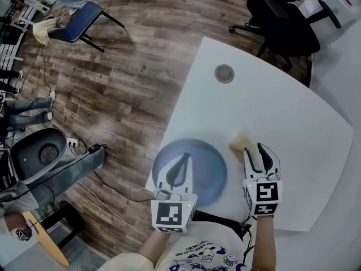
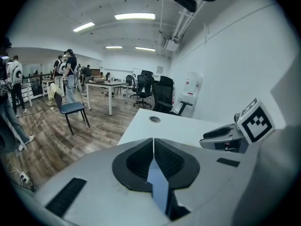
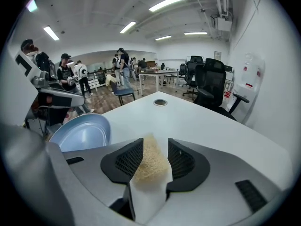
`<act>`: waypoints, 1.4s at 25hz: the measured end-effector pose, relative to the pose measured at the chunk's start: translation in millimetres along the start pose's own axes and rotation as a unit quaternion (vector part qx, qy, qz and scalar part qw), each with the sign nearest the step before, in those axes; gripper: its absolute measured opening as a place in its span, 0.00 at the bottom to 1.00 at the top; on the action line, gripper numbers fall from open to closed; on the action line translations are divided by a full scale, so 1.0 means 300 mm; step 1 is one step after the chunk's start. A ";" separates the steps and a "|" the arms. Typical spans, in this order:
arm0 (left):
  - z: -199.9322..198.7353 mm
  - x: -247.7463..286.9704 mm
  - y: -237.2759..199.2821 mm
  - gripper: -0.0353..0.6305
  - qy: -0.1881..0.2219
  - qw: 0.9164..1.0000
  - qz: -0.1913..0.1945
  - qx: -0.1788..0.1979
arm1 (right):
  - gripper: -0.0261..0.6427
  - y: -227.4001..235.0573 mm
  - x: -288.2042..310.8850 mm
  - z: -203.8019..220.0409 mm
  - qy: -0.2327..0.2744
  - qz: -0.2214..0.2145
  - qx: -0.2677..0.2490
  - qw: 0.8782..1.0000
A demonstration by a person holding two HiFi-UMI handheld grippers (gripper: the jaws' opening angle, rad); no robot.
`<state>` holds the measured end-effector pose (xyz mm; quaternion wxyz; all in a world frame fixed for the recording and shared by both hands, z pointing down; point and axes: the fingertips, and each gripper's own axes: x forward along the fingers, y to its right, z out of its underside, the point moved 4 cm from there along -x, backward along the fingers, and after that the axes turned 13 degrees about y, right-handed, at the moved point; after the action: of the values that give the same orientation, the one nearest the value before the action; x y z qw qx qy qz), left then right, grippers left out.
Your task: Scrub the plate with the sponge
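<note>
Two jaws of the right gripper [image 1: 254, 149] stand apart with the tan sponge [image 1: 239, 142] loose between them, just right of the blue plate [image 1: 213, 164] on the white table [image 1: 271, 103]. The left gripper [image 1: 184, 157] has its jaws closed together over the plate's near side.

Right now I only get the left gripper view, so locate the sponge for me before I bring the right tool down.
Observer: The sponge lies on the white table, just right of the blue plate.
Operator: Give me the right tool's state.
Observer: The right tool is open. The sponge shows between its jaws, and the pads are not pressing it.
Operator: Now place my left tool.
Observer: The left tool is shut and over the plate, holding nothing.
</note>
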<state>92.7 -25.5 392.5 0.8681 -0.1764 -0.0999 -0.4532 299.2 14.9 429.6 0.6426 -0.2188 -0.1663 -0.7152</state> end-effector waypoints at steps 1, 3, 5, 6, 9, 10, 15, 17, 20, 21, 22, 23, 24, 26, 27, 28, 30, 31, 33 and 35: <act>0.003 0.001 0.000 0.07 -0.002 1.000 -0.001 -0.001 | 0.25 -0.001 0.004 0.003 -0.003 -0.004 -0.002 1.000; 0.014 0.001 -0.004 0.07 -0.006 1.000 -0.003 -0.004 | 0.26 -0.006 0.015 0.012 -0.008 -0.014 -0.006 1.000; 0.027 0.000 -0.008 0.07 -0.009 1.000 -0.006 -0.009 | 0.28 -0.016 0.025 0.023 -0.015 -0.026 -0.019 0.999; 0.032 0.001 -0.009 0.07 -0.011 1.000 -0.008 -0.010 | 0.28 -0.022 0.030 0.030 -0.019 -0.032 -0.028 0.999; 0.049 0.004 -0.010 0.07 -0.017 1.000 -0.013 -0.009 | 0.30 -0.028 0.044 0.051 -0.031 -0.045 -0.051 0.997; 0.057 0.006 -0.008 0.07 -0.018 1.000 -0.013 -0.009 | 0.30 -0.027 0.049 0.056 -0.034 -0.049 -0.060 0.996; 0.068 0.020 -0.013 0.07 -0.025 0.999 -0.020 -0.010 | 0.30 -0.029 0.070 0.061 -0.044 -0.068 -0.104 0.991; 0.066 0.024 -0.020 0.07 -0.026 0.999 -0.024 -0.014 | 0.30 -0.039 0.078 0.062 -0.044 -0.084 -0.096 0.991; 0.064 0.022 -0.028 0.07 -0.027 0.999 -0.028 -0.016 | 0.30 -0.052 0.079 0.062 -0.041 -0.105 -0.073 0.991; 0.067 0.020 -0.030 0.07 -0.028 0.999 -0.029 -0.017 | 0.30 -0.053 0.079 0.065 -0.043 -0.107 -0.073 0.991; 0.072 0.016 -0.031 0.07 -0.029 0.999 -0.031 -0.017 | 0.30 -0.053 0.078 0.073 -0.046 -0.108 -0.078 0.990; 0.078 0.012 -0.032 0.07 -0.030 0.999 -0.033 -0.019 | 0.30 -0.054 0.079 0.084 -0.052 -0.109 -0.086 0.989; 0.082 0.009 -0.032 0.07 -0.031 0.999 -0.034 -0.020 | 0.30 -0.055 0.081 0.095 -0.057 -0.111 -0.091 0.988; 0.083 0.007 -0.032 0.07 -0.032 0.999 -0.037 -0.022 | 0.30 -0.055 0.086 0.107 -0.061 -0.111 -0.092 0.988; 0.082 0.006 -0.033 0.07 -0.034 0.998 -0.040 -0.022 | 0.30 -0.053 0.089 0.109 -0.061 -0.109 -0.089 0.988; 0.082 0.003 -0.034 0.07 -0.036 0.998 -0.043 -0.022 | 0.30 -0.051 0.091 0.109 -0.061 -0.107 -0.085 0.989; 0.082 -0.001 -0.038 0.07 -0.037 0.998 -0.046 -0.024 | 0.30 -0.052 0.092 0.111 -0.057 -0.106 -0.078 0.990; 0.084 -0.004 -0.039 0.07 -0.035 0.998 -0.046 -0.025 | 0.30 -0.053 0.092 0.112 -0.055 -0.108 -0.077 0.990; 0.088 -0.005 -0.041 0.07 -0.035 0.998 -0.045 -0.027 | 0.30 -0.054 0.093 0.113 -0.051 -0.112 -0.080 0.989; 0.091 -0.004 -0.042 0.07 -0.036 0.998 -0.043 -0.028 | 0.30 -0.053 0.098 0.115 -0.053 -0.116 -0.083 0.988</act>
<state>81.2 -20.3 419.9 0.8382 -0.2126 -0.1260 -0.4862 284.6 9.7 475.0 0.5249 -0.2885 -0.1647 -0.7837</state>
